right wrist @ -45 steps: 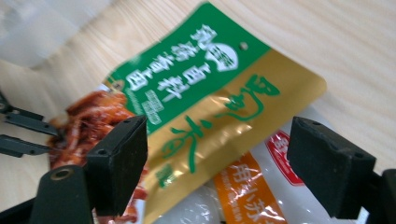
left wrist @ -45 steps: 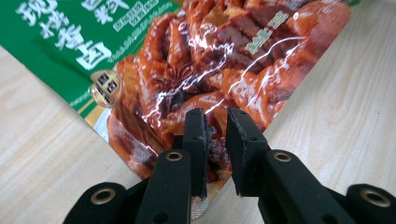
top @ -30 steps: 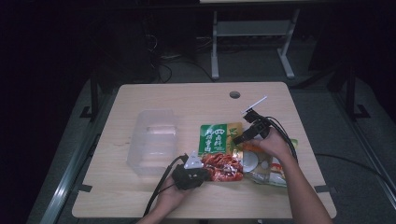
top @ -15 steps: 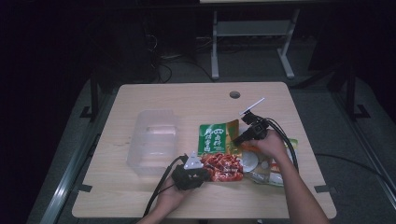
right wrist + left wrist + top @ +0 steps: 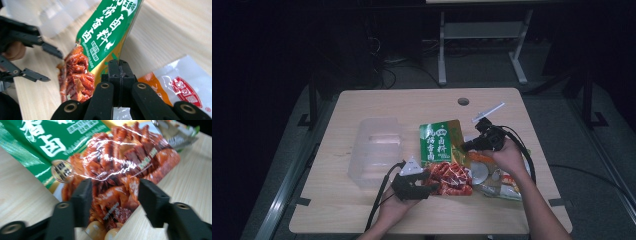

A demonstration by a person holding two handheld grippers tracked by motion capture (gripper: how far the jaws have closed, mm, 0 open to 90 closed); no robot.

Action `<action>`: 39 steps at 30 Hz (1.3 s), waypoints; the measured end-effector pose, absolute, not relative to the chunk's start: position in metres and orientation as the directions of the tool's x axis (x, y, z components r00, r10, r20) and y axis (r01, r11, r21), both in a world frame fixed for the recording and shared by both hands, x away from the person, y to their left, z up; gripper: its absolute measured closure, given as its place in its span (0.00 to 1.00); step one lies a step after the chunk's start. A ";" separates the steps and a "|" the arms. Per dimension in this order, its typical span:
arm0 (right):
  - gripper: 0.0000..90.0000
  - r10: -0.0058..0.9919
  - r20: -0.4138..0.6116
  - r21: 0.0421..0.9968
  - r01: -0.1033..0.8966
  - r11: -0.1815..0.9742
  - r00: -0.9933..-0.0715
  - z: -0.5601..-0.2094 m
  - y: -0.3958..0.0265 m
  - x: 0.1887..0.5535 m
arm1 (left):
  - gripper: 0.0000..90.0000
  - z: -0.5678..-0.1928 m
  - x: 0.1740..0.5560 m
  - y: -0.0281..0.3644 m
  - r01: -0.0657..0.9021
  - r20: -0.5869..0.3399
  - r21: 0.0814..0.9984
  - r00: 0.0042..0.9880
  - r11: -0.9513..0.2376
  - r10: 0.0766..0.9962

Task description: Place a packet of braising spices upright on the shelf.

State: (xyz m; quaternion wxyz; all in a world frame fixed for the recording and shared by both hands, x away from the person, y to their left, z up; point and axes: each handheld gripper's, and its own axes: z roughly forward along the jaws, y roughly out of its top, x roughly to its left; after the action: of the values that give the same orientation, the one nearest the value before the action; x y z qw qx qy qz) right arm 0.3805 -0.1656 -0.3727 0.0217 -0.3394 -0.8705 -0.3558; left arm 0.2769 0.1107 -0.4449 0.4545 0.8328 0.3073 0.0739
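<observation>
A food packet [image 5: 439, 142], green at the far end with a red food picture at the near end, lies in the middle of the table. My right gripper [image 5: 464, 147] is shut on its gold side edge; its jaws [image 5: 119, 65] have just closed there and hold that edge raised off the wood. My left gripper [image 5: 432, 185] sits at the red end. Its jaws have just been opening and now stand apart [image 5: 113, 195], with the packet [image 5: 112, 157] between them and the pads off it. From the right gripper view, the left gripper [image 5: 55, 68] shows open beside the packet [image 5: 107, 32].
A clear plastic container [image 5: 374, 150] stands left of the packet. Under my right hand lie an orange-and-white sachet [image 5: 185, 85], a round silver piece [image 5: 477, 172] and other wrappers [image 5: 504, 187]. The table [image 5: 362, 220] has a cable hole [image 5: 463, 101] near its far edge.
The right gripper has shut on the packet's side edge and risen a little with it. The left jaws have spread apart at the packet's red end.
</observation>
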 end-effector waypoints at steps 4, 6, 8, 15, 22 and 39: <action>1.00 0.561 0.254 0.643 0.571 0.510 -0.788 -0.364 -0.169 0.367 | 0.34 -0.440 0.275 0.111 0.439 -0.160 0.824 0.788 -0.359 0.595; 1.00 0.548 0.232 0.678 0.537 0.501 -0.804 -0.360 -0.174 0.356 | 0.30 -0.438 0.275 0.112 0.439 -0.166 0.833 0.780 -0.338 0.604; 1.00 0.539 0.209 0.700 0.509 0.501 -0.816 -0.357 -0.177 0.348 | 0.28 -0.437 0.277 0.113 0.457 -0.193 0.837 0.762 -0.303 0.618; 1.00 0.492 0.097 0.791 0.367 0.490 -0.865 -0.346 -0.196 0.310 | 0.23 -0.436 0.283 0.113 0.482 -0.239 0.842 0.736 -0.243 0.634; 1.00 0.471 0.071 0.827 0.316 0.464 -0.879 -0.350 -0.207 0.291 | 0.30 -0.440 0.294 0.107 0.493 -0.289 0.832 0.777 -0.255 0.560; 1.00 0.479 0.148 0.876 0.339 0.343 -0.866 -0.378 -0.213 0.276 | 0.93 -0.432 0.282 0.116 0.462 -0.290 0.839 0.827 -0.288 0.481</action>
State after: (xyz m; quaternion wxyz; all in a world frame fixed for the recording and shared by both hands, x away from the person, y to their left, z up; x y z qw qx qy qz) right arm 0.2758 -0.2128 -0.3779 -0.0675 -0.2503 -0.8168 -0.5154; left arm 0.2822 0.1160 -0.4316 0.5192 0.8026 0.2936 0.0091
